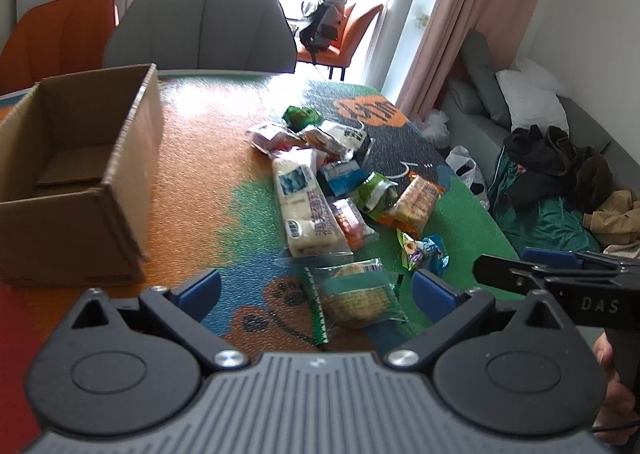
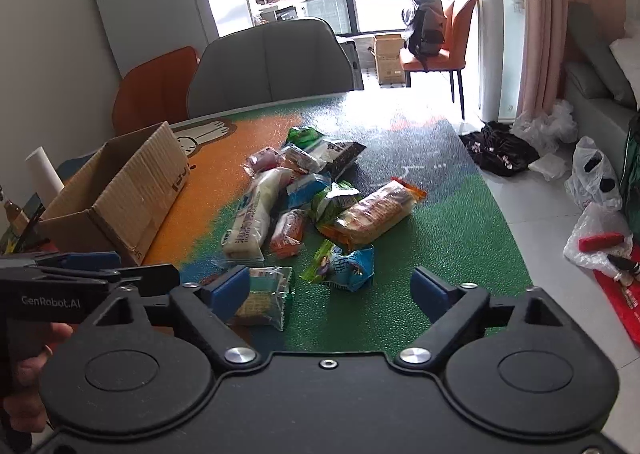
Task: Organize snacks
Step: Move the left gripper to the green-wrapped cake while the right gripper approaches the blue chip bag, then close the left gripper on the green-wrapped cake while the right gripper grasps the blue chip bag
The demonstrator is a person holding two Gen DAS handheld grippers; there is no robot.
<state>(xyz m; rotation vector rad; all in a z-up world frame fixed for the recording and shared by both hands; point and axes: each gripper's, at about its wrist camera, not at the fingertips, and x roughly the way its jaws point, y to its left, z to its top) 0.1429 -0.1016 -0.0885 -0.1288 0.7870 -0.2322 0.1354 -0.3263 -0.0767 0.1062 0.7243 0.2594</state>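
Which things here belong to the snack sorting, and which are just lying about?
Job:
- snack packets
- cardboard box
- left claw, right claw, both open

Lying about:
- grey chair
- backpack
- plastic bags
- clothes

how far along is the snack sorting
Barely begun. Done: nothing; what shows of the inside of the box is bare. In hand: nothing; the left gripper is open over the cracker pack, and the right gripper is open by the blue-green pack. Left: the whole pile still lies on the table.
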